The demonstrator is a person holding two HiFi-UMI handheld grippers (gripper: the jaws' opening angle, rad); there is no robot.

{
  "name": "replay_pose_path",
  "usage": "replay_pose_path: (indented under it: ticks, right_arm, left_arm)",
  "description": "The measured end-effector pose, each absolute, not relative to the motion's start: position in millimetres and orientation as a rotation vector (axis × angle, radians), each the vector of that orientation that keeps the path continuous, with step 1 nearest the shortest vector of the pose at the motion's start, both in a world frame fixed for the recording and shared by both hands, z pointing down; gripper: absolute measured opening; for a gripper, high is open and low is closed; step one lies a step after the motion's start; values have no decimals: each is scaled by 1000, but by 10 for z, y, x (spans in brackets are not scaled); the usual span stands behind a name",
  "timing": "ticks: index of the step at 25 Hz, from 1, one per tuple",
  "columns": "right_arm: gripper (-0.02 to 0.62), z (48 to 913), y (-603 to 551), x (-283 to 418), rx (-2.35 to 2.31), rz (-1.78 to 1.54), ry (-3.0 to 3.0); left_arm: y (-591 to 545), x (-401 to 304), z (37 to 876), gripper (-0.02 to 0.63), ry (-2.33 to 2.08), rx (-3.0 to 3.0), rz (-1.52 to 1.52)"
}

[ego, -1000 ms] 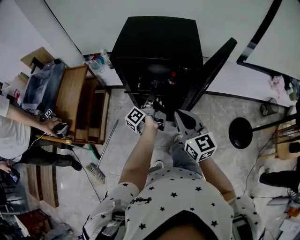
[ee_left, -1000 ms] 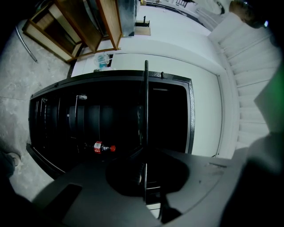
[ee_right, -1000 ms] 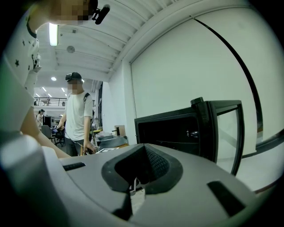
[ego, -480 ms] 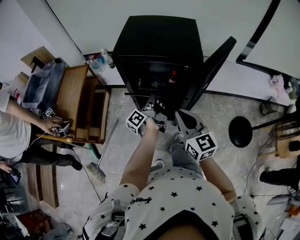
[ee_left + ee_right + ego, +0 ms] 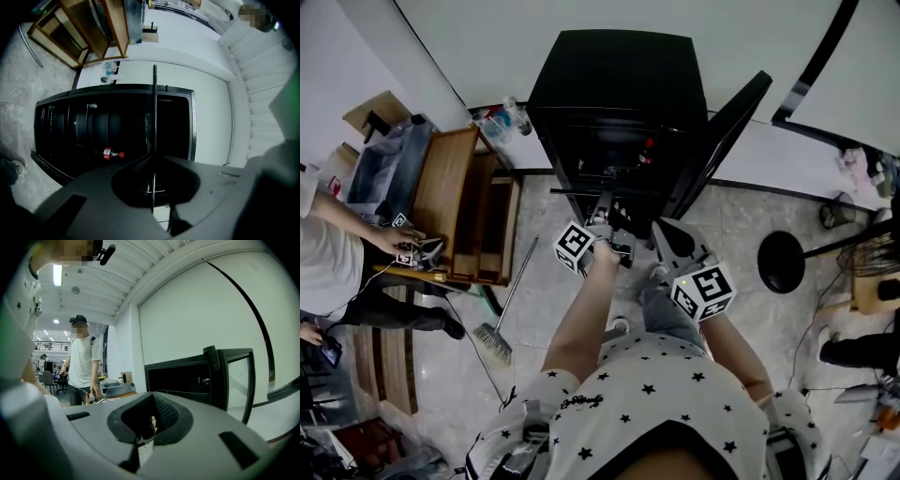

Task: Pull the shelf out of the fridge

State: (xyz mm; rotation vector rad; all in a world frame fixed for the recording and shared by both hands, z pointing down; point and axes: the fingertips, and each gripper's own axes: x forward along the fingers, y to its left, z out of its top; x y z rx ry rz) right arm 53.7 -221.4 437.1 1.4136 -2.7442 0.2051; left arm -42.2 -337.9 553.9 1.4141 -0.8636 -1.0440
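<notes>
A black mini fridge (image 5: pixel 619 84) stands on the floor with its door (image 5: pixel 722 141) swung open to the right. Its thin wire shelf (image 5: pixel 581 191) sticks out of the front. My left gripper (image 5: pixel 602 223) is shut on the shelf's front edge. In the left gripper view the shelf (image 5: pixel 153 117) shows edge-on as a thin line running into my left gripper (image 5: pixel 153 187). A red-capped bottle (image 5: pixel 111 153) lies inside the fridge. My right gripper (image 5: pixel 661 246) hangs just right of the left one, shut and holding nothing. In its own view my right gripper (image 5: pixel 140 437) points past the open fridge (image 5: pixel 187 376).
A wooden shelving unit (image 5: pixel 455 202) lies left of the fridge, with a broom (image 5: pixel 497 337) on the floor beside it. Another person (image 5: pixel 328 253) stands at the far left. A round black stand base (image 5: pixel 783 265) sits on the floor at the right.
My left gripper has drawn back slightly toward me with the shelf edge in it. The person at the left has shifted their hands. The right gripper has barely moved.
</notes>
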Motion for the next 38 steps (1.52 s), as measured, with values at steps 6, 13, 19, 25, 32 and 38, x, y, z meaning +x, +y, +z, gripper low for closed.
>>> replay_pose_path:
  ticks: [6, 13, 19, 25, 32, 38]
  right_arm:
    - [-6, 4368, -2132, 525, 1419, 198, -2742]
    - [-6, 4343, -2078, 519, 1425, 197, -2741]
    - [-6, 4346, -2027, 544, 1428, 192, -2739]
    - [-6, 4291, -1998, 555, 1447, 126, -2736]
    - [-6, 4301, -2062, 496, 1443, 157, -2744]
    - [-6, 4344, -2093, 557, 1438, 171, -2730]
  left_arm:
    - [-3295, -413, 5539, 31, -858, 1414, -1040]
    - [-3249, -410, 5518, 31, -857, 1413, -1036]
    - [-3172, -395, 5554, 31, -855, 1401, -1040]
    - [-3174, -422, 5623, 43, -853, 1364, -1058]
    - [-3160, -368, 5731, 52, -892, 1459, -913]
    - [-3224, -451, 5733, 49, -876, 1450, -970]
